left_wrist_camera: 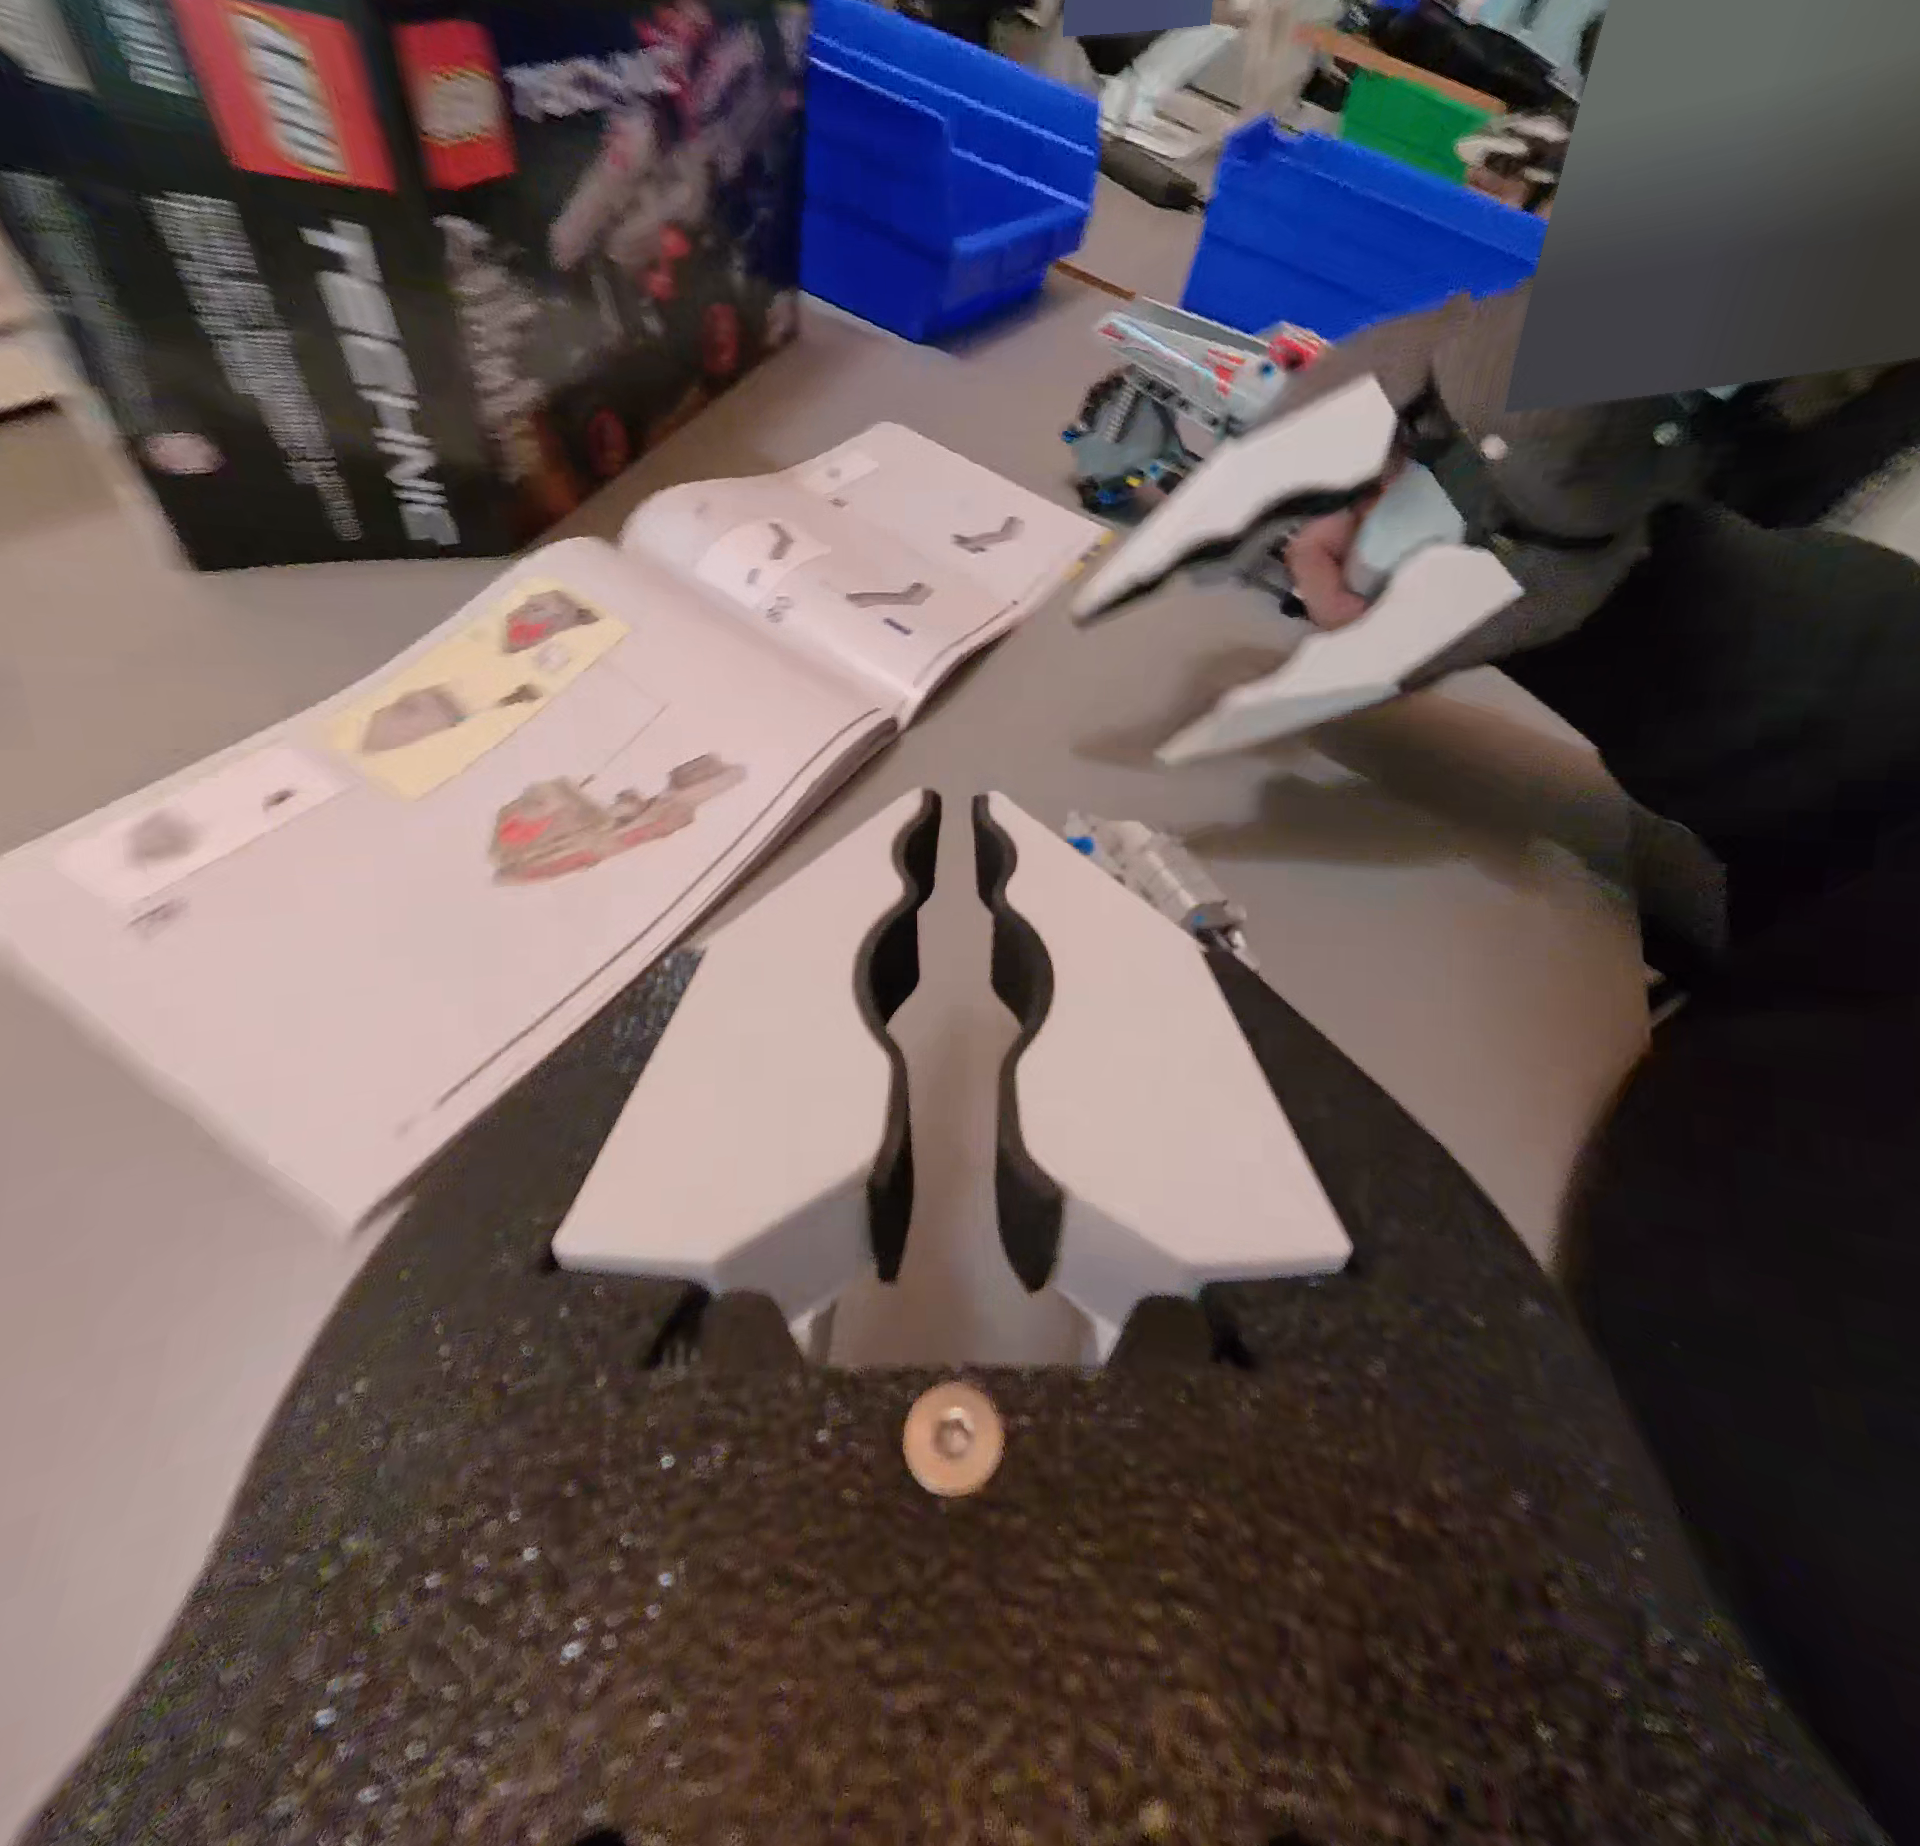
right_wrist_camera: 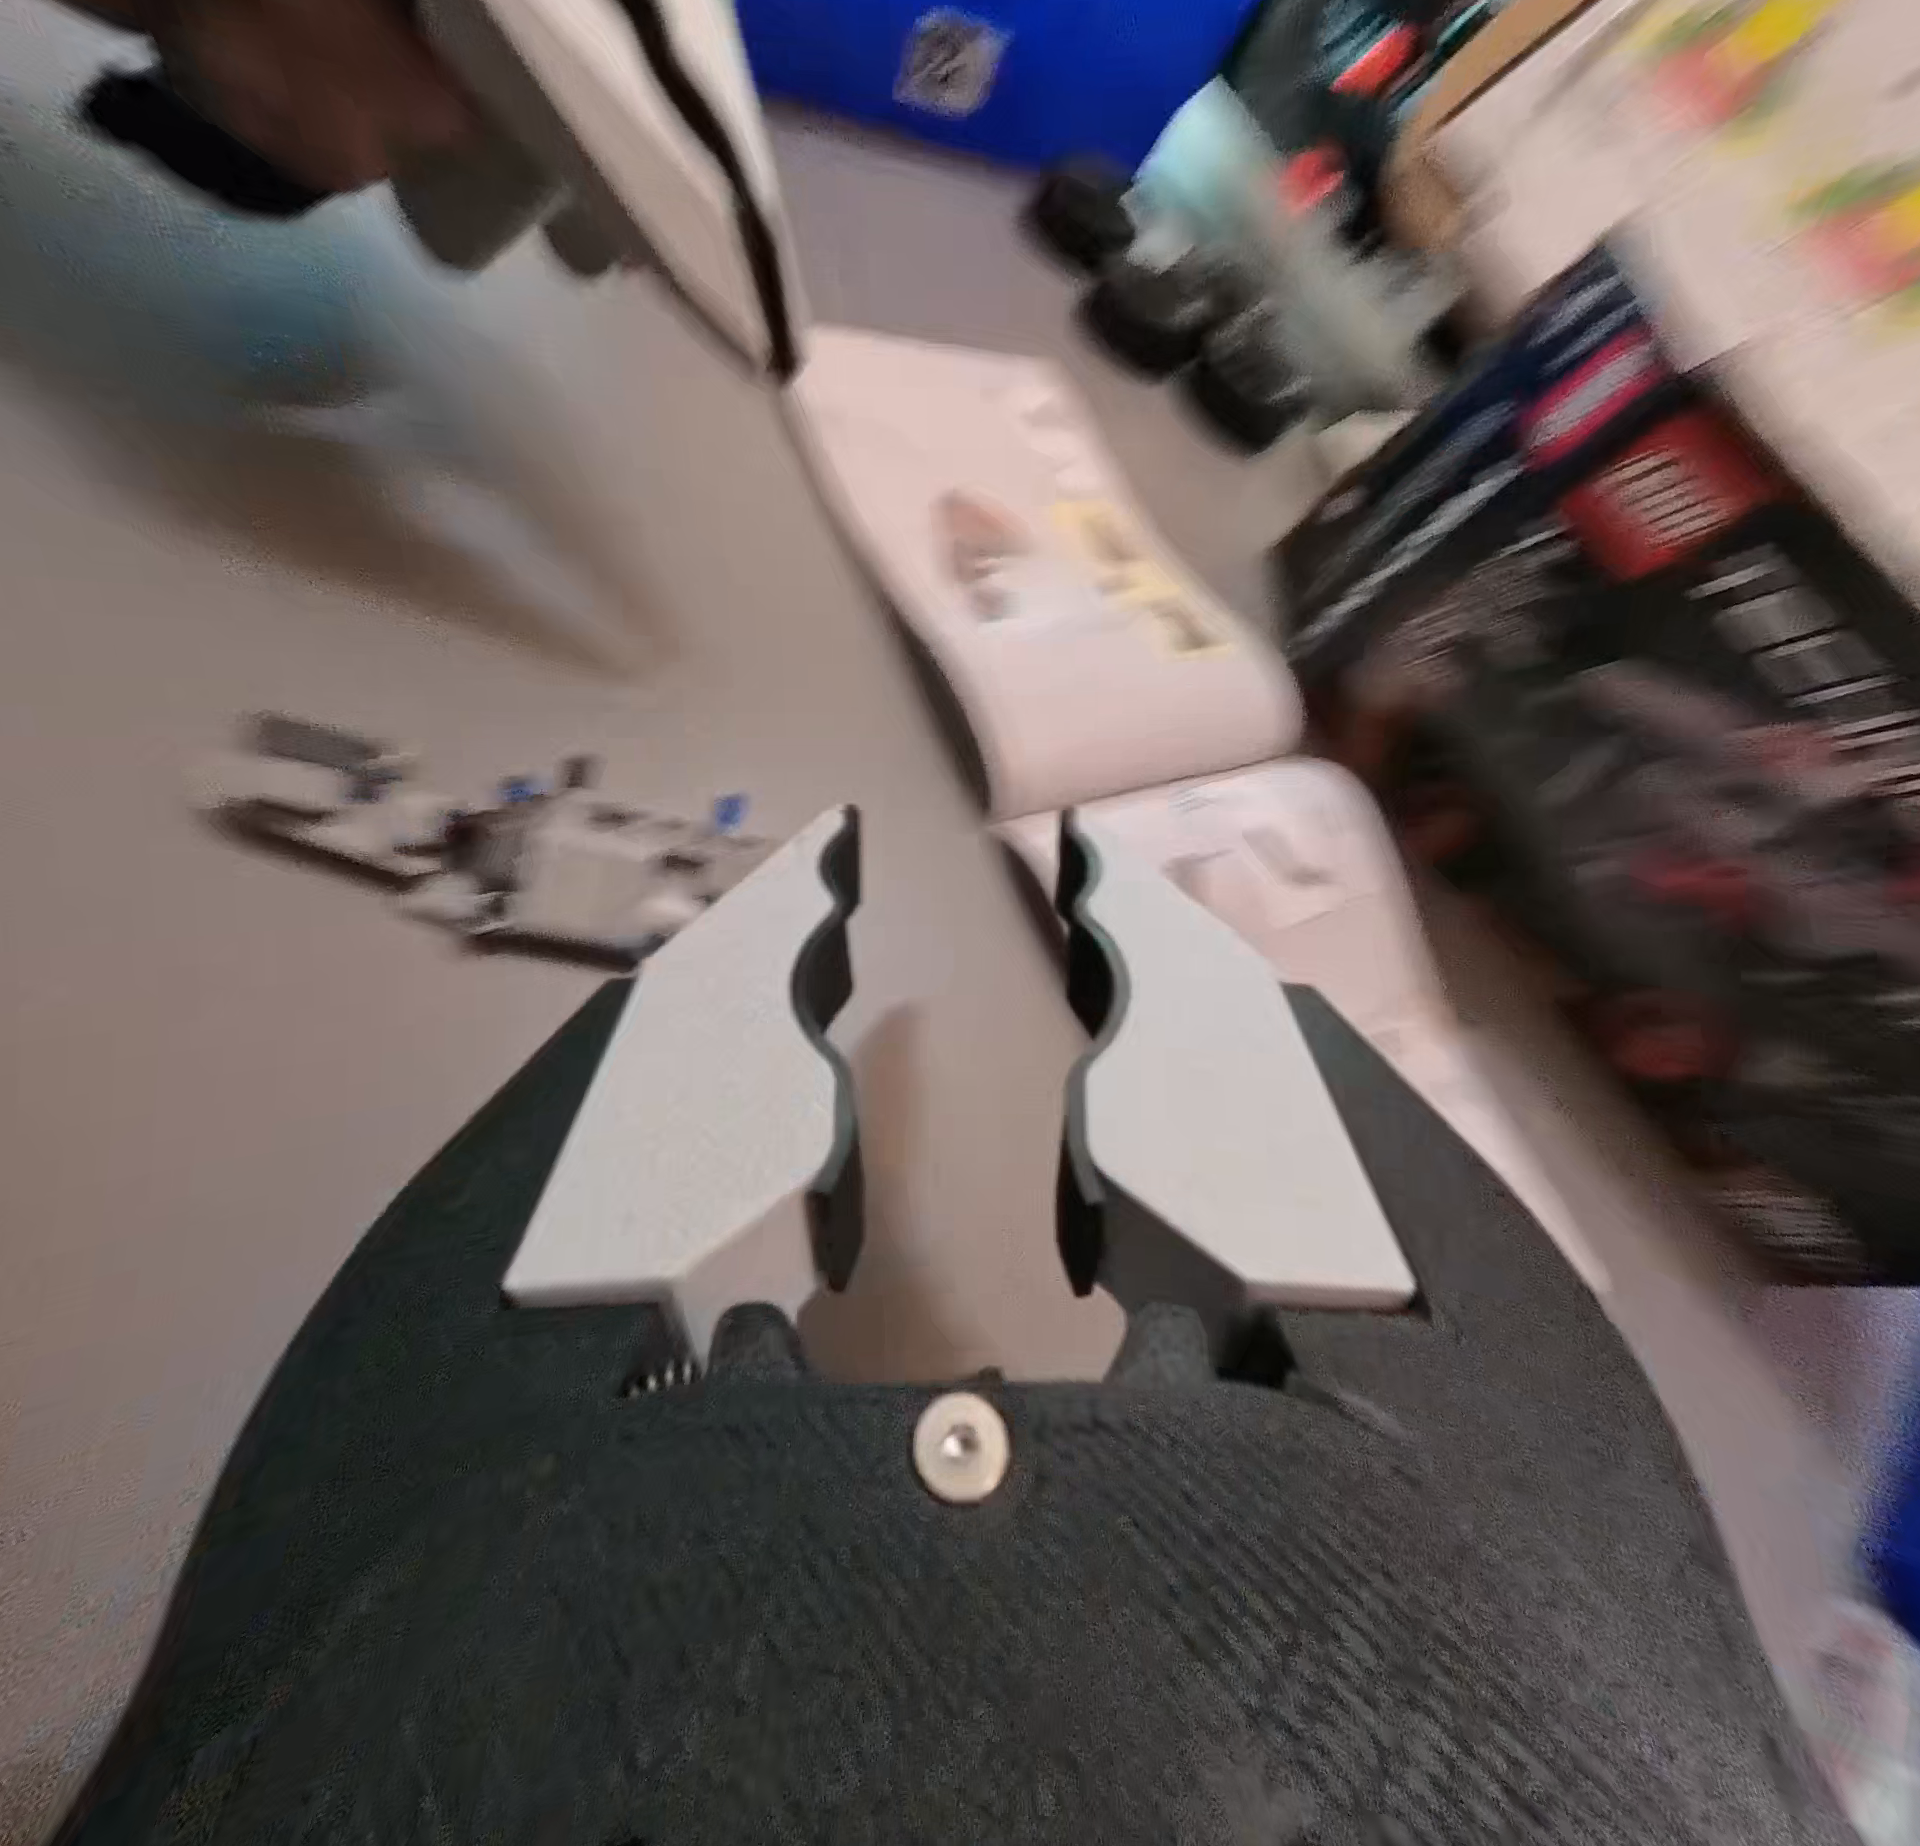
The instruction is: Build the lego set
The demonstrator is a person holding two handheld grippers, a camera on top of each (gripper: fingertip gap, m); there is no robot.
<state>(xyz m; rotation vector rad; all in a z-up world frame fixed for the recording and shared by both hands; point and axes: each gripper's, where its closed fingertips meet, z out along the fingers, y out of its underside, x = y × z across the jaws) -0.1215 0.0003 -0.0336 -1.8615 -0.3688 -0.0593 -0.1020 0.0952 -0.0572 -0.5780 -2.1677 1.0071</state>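
Note:
My left gripper (left_wrist_camera: 954,809) hovers low over the grey table (left_wrist_camera: 156,653), shut with only a thin gap at the tips and nothing between them. A small grey sub-assembly with blue pins (left_wrist_camera: 1153,861) lies just right of its fingers. My right gripper (left_wrist_camera: 1127,684) is open and empty, held above the table to the right. A larger grey and red model (left_wrist_camera: 1174,394) stands behind it. In the blurred right wrist view, my right gripper (right_wrist_camera: 956,840) is open and empty, the sub-assembly (right_wrist_camera: 540,861) lies left of it, and the left gripper (right_wrist_camera: 623,134) shows at top left.
An open instruction booklet (left_wrist_camera: 520,809) lies left of centre; it also shows in the right wrist view (right_wrist_camera: 1091,633). The black set box (left_wrist_camera: 364,269) stands behind it. Two blue bins (left_wrist_camera: 935,186) (left_wrist_camera: 1351,227) stand at the back. A person's dark sleeve (left_wrist_camera: 1714,757) fills the right. The grippers' ends are close to 11 cm from one another.

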